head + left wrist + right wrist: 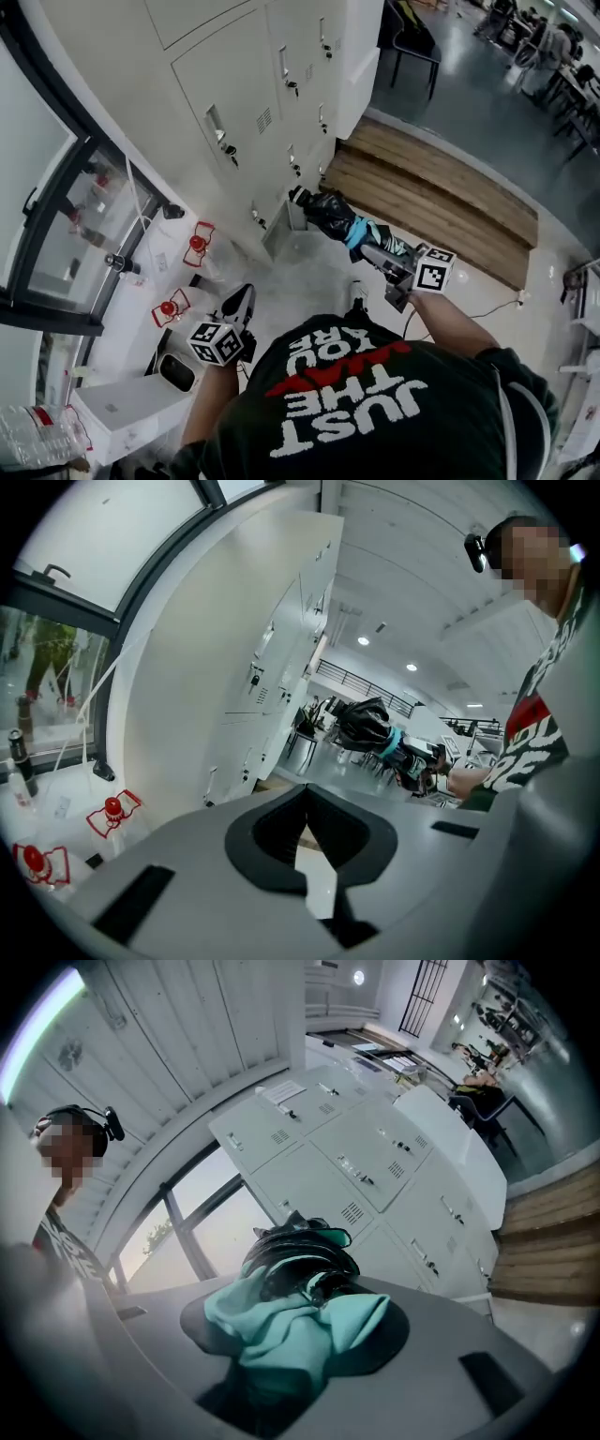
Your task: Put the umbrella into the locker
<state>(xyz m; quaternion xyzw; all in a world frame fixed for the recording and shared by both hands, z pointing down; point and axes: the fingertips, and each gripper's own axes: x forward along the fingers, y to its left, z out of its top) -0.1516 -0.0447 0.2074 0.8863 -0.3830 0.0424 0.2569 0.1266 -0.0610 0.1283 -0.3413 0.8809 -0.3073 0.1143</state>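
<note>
In front of the bank of pale lockers [253, 84], the person in the dark printed T-shirt [375, 412] stood with 1 gripper in each hand. The right gripper [367, 240] was clamped on the folded umbrella [330, 216], a black bundle with a teal band. In the right gripper view the teal and black fabric [300, 1307] filled the space between the jaws, which pressed on it from both sides. The umbrella was held roughly level, out ahead of the person. Its far end pointed at the lockers, close to a bottom-row locker door [279, 234] that stood ajar. It was not inside any compartment.

The left gripper [239, 307] hung lower, on the window side, and carried nothing. In its own view the 2 dark jaws met at their tips, with only a sliver of floor showing behind them.

To the left, a white ledge [141, 309] ran under the window [47, 187] and held 2 small red-framed objects [197, 244]. A white box [122, 412] sat below them. To the right lay a low wooden platform [441, 202], with chairs [412, 42] on the grey floor beyond it.
</note>
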